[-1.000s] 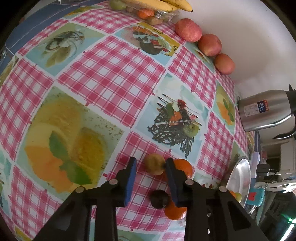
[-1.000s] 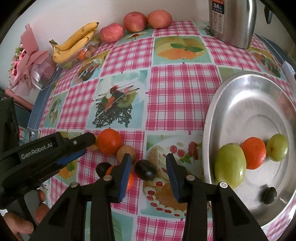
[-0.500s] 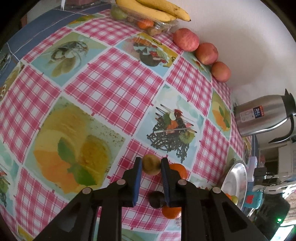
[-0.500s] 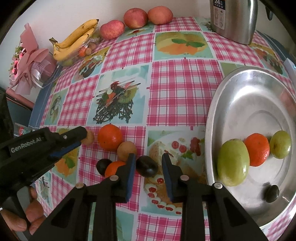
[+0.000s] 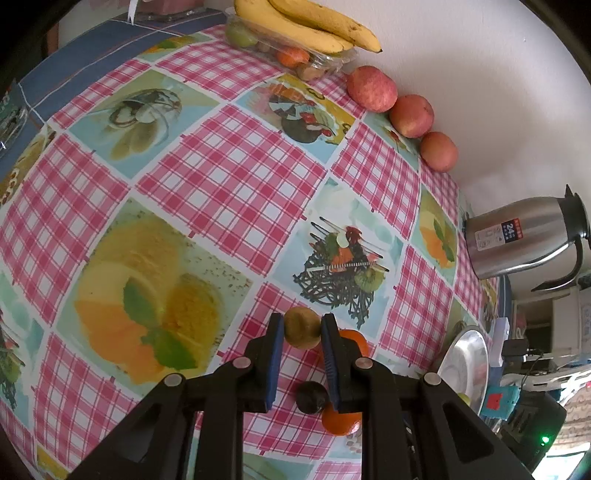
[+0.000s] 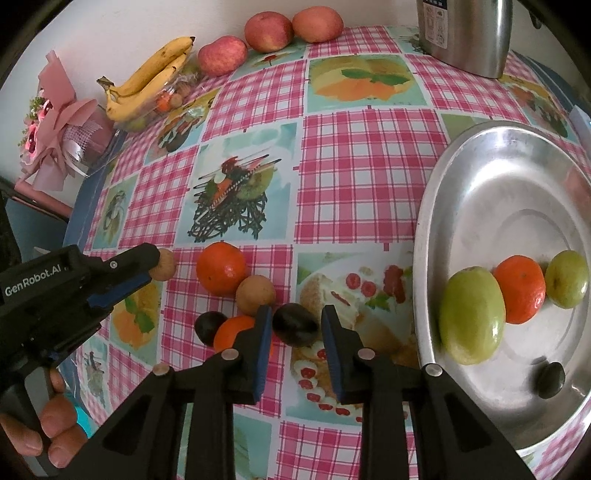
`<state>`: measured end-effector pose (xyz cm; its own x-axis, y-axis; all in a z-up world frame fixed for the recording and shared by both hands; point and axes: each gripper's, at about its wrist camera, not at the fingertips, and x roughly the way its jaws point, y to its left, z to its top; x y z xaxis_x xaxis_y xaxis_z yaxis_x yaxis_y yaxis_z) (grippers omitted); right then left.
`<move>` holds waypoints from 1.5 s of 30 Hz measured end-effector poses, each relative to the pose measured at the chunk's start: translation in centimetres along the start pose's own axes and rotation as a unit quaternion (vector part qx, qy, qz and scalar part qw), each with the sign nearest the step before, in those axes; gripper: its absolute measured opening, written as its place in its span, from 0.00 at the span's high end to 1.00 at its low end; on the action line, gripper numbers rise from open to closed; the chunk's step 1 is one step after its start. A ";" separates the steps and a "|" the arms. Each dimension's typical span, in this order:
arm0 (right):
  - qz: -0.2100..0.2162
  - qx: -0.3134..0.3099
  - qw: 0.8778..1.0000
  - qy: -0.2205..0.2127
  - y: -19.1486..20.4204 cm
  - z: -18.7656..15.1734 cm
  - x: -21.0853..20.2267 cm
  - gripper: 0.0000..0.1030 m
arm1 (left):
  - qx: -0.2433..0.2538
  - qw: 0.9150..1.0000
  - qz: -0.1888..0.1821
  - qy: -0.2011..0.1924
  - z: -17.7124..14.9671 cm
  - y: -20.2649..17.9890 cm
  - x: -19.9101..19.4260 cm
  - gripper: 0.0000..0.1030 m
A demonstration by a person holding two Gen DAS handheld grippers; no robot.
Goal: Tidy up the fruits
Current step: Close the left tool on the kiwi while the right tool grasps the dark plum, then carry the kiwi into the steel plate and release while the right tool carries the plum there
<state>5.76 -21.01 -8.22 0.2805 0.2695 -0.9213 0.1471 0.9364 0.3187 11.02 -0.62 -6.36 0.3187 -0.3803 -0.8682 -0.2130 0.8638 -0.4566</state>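
a: left wrist view first. what is the left gripper [image 5: 302, 328] doing?

b: it is clamping a small brown fruit [image 5: 301, 326] between its blue pads, both pads pressing on it, over the pink checked cloth [image 5: 229, 177]. its jaws have just been closing, fruit between them.

a: what is lying near it?

b: an orange [image 5: 354, 341] is showing just behind the right finger. nearer the camera, a dark plum [image 5: 311, 397] is touching a second orange [image 5: 341, 421]. the steel tray [image 5: 461, 365] is sitting at the right edge, well apart from the brown fruit.

a: and along the wall?

b: bananas [image 5: 314, 22] are lying on a clear box, three apples [image 5: 402, 110] are lining up beside them, and a steel jug [image 5: 524, 236] is standing further right.

a: right wrist view now.

b: the right gripper [image 6: 295, 325] is clamping another dark plum [image 6: 295, 325], pads pressing on both sides. its jaws have just been closing too. this plum is sitting on the cloth, left of the tray [image 6: 491, 192], not in it.

a: what is the tray holding?

b: a green fruit [image 6: 471, 314], an orange [image 6: 519, 290], a smaller green fruit [image 6: 567, 278] in a row, and a small dark fruit [image 6: 550, 380] in front.

a: the left gripper in this view?

b: it is showing at the left [image 6: 157, 267], a hand [image 6: 44, 424] holding it, the brown fruit [image 6: 164, 264] at its tips.
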 end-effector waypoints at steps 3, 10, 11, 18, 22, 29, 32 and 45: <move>-0.001 -0.003 1.000 0.000 0.1 0.0 0.0 0.76 | -0.002 1.000 -0.001 -0.001 0.0 0.1 -0.2 0.79; 0.000 -0.006 1.000 -0.022 0.4 0.2 -1.6 0.76 | 0.000 1.000 -0.004 -0.013 0.1 -0.2 -1.3 0.79; -0.003 -0.008 1.000 -0.029 0.4 0.3 -2.1 0.76 | 0.000 1.000 -0.005 -0.015 0.1 -0.3 -1.4 0.79; -0.014 -0.008 0.997 -0.072 0.4 0.5 -5.1 0.76 | 0.009 0.999 -0.008 -0.035 0.2 -1.0 -2.9 0.79; -0.033 -0.003 0.995 -0.094 -0.1 0.5 -6.3 0.76 | 0.020 0.998 0.001 -0.053 0.3 -1.4 -3.9 0.79; -0.068 0.017 0.992 -0.109 -1.9 0.6 -7.3 0.76 | 0.045 0.996 0.016 -0.070 -0.1 -2.6 -4.6 0.79; -0.080 0.032 0.990 -0.115 -3.2 0.6 -7.8 0.76 | 0.062 0.995 0.020 -0.069 -0.5 -3.5 -4.5 0.79; -0.129 0.137 0.971 -0.150 -10.5 -0.9 -10.9 0.76 | 0.223 0.974 0.004 -0.034 -6.9 -13.0 -2.6 0.78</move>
<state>0.33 -33.54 -1.71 0.4592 -0.0815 -0.8846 0.4839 0.8580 0.1721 6.62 -13.14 0.47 0.3825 -0.3640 -0.8493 0.2014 0.9299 -0.3079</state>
